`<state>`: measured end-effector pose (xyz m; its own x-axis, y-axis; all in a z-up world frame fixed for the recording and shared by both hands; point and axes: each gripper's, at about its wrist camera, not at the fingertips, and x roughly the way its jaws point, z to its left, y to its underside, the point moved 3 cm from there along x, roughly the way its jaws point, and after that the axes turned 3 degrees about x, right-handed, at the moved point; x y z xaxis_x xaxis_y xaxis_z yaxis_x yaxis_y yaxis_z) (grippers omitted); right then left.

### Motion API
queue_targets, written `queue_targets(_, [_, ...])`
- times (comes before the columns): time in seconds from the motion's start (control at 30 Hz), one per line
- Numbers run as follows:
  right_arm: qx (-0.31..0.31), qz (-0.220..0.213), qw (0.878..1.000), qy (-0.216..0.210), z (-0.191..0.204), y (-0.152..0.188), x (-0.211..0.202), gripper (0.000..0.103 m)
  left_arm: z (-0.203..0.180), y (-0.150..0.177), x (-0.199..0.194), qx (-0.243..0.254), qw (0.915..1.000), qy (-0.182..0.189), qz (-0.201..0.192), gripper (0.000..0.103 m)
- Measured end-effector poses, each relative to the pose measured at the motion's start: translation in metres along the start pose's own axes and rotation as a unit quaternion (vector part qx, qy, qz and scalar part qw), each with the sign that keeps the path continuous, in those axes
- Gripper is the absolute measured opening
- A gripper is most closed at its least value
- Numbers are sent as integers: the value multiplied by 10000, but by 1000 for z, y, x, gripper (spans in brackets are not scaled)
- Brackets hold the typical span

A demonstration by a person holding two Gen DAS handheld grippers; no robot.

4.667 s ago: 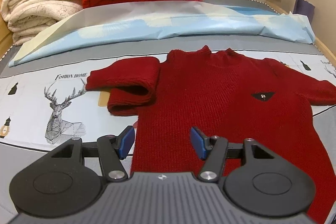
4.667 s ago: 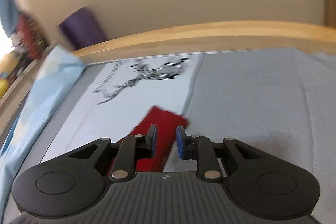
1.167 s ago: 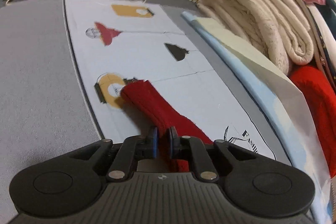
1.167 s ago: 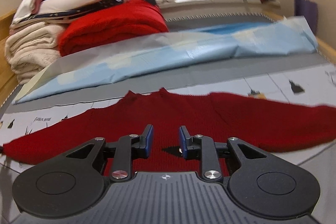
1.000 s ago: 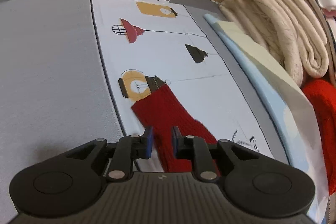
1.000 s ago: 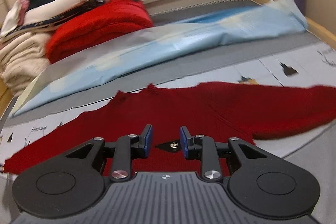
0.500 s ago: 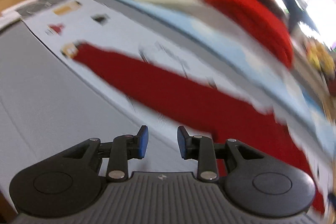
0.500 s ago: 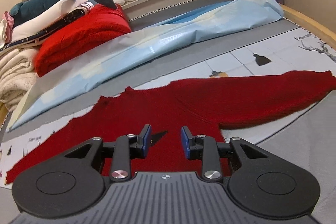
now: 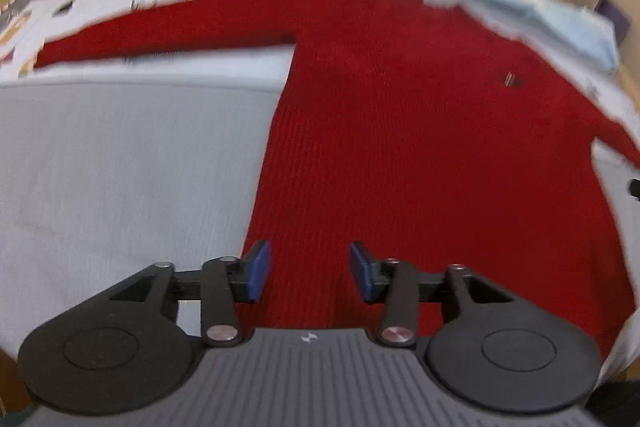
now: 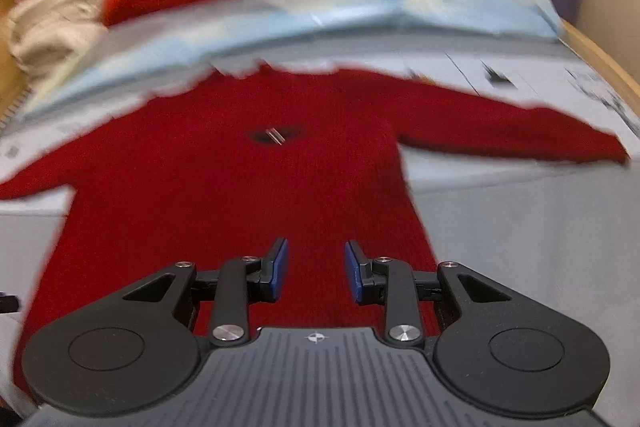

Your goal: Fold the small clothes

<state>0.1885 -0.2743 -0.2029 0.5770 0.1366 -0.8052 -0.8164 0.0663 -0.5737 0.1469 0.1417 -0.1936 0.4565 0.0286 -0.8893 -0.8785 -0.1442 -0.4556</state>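
the red sweater point(image 9: 400, 147) lies flat and face up on the bed point(image 9: 120, 167), both sleeves spread out to the sides, a small dark badge point(image 10: 275, 135) on its chest. the left claw point(image 9: 308, 271) hangs over the sweater's lower left edge, its jaws opening and nothing between them. the right claw point(image 10: 316, 269) hangs over the lower middle of the body, jaws parted and empty. a pale blue sheet point(image 10: 360, 11) lies beyond the collar, with folded blankets point(image 10: 56, 15) stacked behind it.
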Motion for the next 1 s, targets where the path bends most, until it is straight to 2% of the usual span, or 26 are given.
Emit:
queue_targets(0.1, [54, 332, 9969, 708, -29, 28, 6, 40, 6, 23, 19, -148, 9983, 176, 533, 53])
queue_targets(0.17, [131, 607, 9931, 998, -47, 46, 9, 40, 2, 31, 23, 7, 9982, 220, 557, 52])
queue_targets(0.23, [308, 882, 9889, 1153, -64, 63, 12, 40, -4, 36, 24, 224, 9983, 217, 499, 39])
queue_targets(0.27, [401, 981, 9869, 1214, -71, 70, 13, 40, -6, 38, 24, 320, 9982, 199, 468, 19])
queue_targets(0.3, [509, 1065, 9848, 1275, -79, 77, 13, 40, -9, 41, 24, 436, 9978, 188, 457, 8])
queue_targets(0.37, [647, 1055, 9843, 1255, -87, 86, 11, 29, -10, 43, 23, 522, 9973, 175, 490, 7])
queue_targets(0.4, [669, 1027, 9849, 1219, -89, 88, 9, 12, -9, 42, 21, 514, 9972, 182, 511, 7])
queue_targets(0.47, [613, 1037, 9852, 1223, -91, 88, 8, 11, -4, 35, 13, 537, 9978, 10, 396, 7])
queue_targets(0.53, [545, 1090, 9838, 1317, -91, 84, 6, 11, 7, 14, -15, 354, 9988, -180, -272, 10])
queue_targets(0.57, [452, 1045, 9813, 1549, -90, 80, 2, 12, 16, 2, -33, 203, 9977, -133, -627, 21])
queue_targets(0.6, [382, 825, 9795, 1796, -87, 75, -7, 14, 30, -11, -55, -13, 9945, -96, -1040, 36])
queue_targets(0.67, [479, 249, 9807, 1881, -80, 59, -30, 23, 67, -37, -106, -413, 9787, -298, -1990, 50])
queue_targets(0.7, [568, 12, 9838, 1698, -76, 50, -42, 24, 89, -49, -129, -565, 9677, -509, -2403, 57])
queue_targets(0.77, [528, -598, 9907, 1101, -60, 29, -72, 25, 143, -62, -172, -902, 9429, -1108, -3008, 64])
queue_targets(0.87, [-15, -1539, 9868, 509, -31, 4, -117, 35, 228, -55, -210, -1445, 9050, -2147, -3376, 69])
queue_targets(0.9, [-244, -1850, 9817, 370, -22, -2, -133, 37, 252, -45, -216, -1592, 8952, -2437, -3375, 74])
queue_targets(0.93, [-432, -2096, 9762, 341, -15, -6, -144, 37, 276, -34, -215, -1690, 8869, -2732, -3319, 77])
queue_targets(1.0, [-721, -2611, 9614, 485, -8, -8, -168, 38, 323, 9, -200, -1751, 8713, -3404, -3071, 80])
